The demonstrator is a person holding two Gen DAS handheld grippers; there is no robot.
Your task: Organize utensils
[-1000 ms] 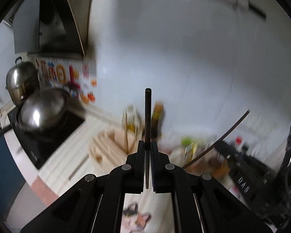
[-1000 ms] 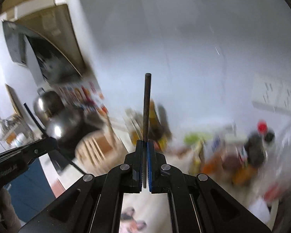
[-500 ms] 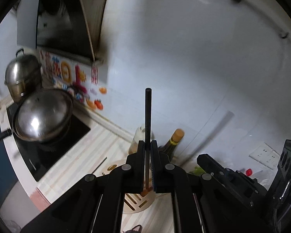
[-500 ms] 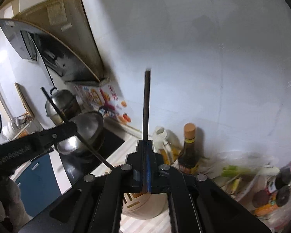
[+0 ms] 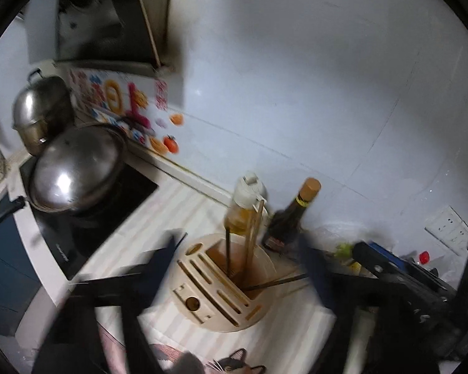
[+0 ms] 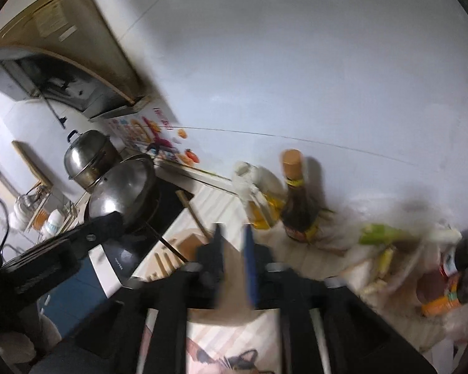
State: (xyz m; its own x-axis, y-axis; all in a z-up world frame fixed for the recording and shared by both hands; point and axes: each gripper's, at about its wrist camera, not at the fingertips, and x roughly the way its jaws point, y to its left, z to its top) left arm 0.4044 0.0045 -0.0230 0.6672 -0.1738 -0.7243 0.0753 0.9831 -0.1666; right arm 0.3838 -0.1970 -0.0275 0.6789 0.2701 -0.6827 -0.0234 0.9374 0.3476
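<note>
A round pale wooden utensil holder (image 5: 221,283) with several slots stands on the striped counter. In its open compartment stand a dark chopstick (image 5: 227,255) and a light wooden one (image 5: 252,237); another dark chopstick (image 5: 277,281) leans out to the right. My left gripper (image 5: 240,258) is open wide and empty, its blurred fingers on either side of the holder. My right gripper (image 6: 234,261) is open and empty just above the holder (image 6: 184,249), which is partly hidden behind it. The left gripper also shows in the right wrist view (image 6: 87,237).
An oil bottle (image 5: 245,205) and a dark sauce bottle (image 5: 290,218) stand behind the holder by the wall. A lidded wok (image 5: 75,168) and a steel pot (image 5: 40,112) sit on the black cooktop at left. Jars (image 6: 452,280) and green vegetables (image 6: 387,233) crowd the right.
Both grippers have opened and let go of their dark chopsticks, which now rest in the holder. Both views have tilted down toward the holder.
</note>
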